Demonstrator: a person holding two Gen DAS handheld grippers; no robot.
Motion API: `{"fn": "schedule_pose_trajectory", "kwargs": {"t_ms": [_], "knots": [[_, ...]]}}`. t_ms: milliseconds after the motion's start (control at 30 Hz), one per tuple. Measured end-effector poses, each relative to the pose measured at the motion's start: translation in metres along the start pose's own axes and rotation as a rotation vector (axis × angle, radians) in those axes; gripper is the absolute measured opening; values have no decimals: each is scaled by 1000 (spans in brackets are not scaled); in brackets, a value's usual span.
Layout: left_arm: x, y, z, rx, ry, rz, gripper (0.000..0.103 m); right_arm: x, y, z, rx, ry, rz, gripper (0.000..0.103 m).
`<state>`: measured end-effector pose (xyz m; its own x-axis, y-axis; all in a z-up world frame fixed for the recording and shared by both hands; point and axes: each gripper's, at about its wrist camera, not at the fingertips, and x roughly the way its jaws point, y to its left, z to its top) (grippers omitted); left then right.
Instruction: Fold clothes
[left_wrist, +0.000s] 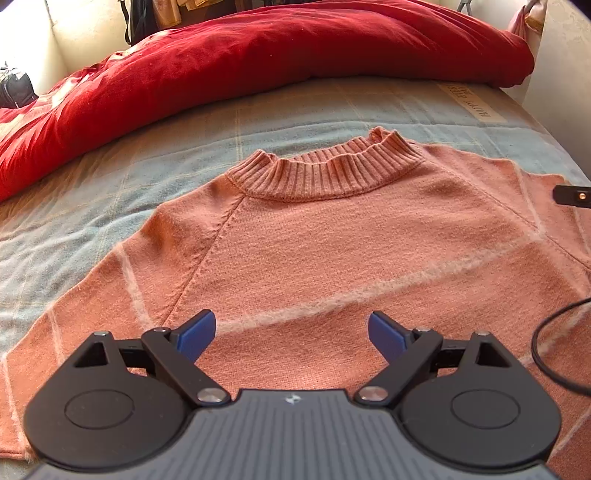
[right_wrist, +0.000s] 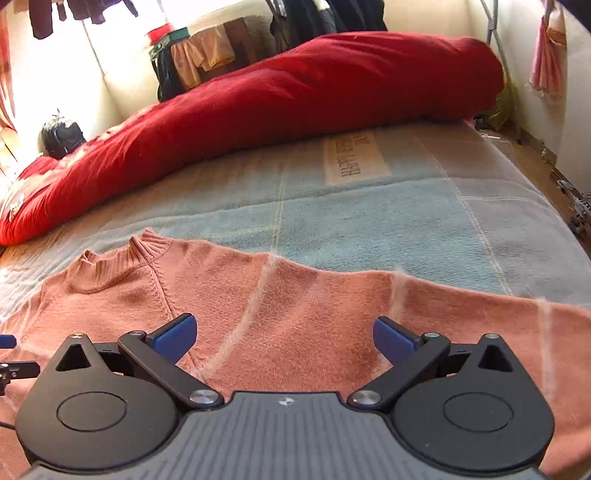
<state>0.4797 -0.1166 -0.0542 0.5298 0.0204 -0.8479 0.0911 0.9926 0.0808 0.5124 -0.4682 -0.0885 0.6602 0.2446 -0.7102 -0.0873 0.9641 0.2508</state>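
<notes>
A salmon-pink knitted sweater (left_wrist: 332, 236) with pale stripes lies flat on the bed, ribbed collar (left_wrist: 325, 166) pointing away from me. My left gripper (left_wrist: 291, 326) hovers over the sweater's chest, blue pads wide apart with nothing between them. In the right wrist view the same sweater (right_wrist: 288, 325) spreads across the foreground, its collar (right_wrist: 118, 262) at the left. My right gripper (right_wrist: 284, 328) stands open above the sweater's shoulder and sleeve area, holding nothing. A tip of the right gripper (left_wrist: 574, 195) pokes in at the left wrist view's right edge.
The bed has a light blue checked cover (right_wrist: 369, 210). A thick red duvet (left_wrist: 258, 62) is bunched along the far side. A black cable (left_wrist: 546, 354) loops at the right. Hanging clothes (right_wrist: 207, 55), a black bag (right_wrist: 61, 136) and walls lie beyond the bed.
</notes>
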Motion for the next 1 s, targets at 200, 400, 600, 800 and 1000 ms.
{"fn": "schedule_pose_trajectory", "kwargs": {"t_ms": [200, 400, 600, 800, 1000], "knots": [[2, 0, -3, -15, 15, 4, 90, 33, -3, 10, -65, -1, -78, 103], [-2, 1, -3, -16, 10, 10, 90, -27, -15, 0, 4, -106, -101, 103], [7, -1, -11, -19, 42, 10, 90, -53, -63, -49, 137, -44, -236, 103], [7, -1, -6, -48, 52, 8, 90, -80, -89, -58, 178, -66, -294, 103], [8, -17, 2, -2, 62, 5, 90, -73, -119, -49, 271, -115, -272, 103]]}}
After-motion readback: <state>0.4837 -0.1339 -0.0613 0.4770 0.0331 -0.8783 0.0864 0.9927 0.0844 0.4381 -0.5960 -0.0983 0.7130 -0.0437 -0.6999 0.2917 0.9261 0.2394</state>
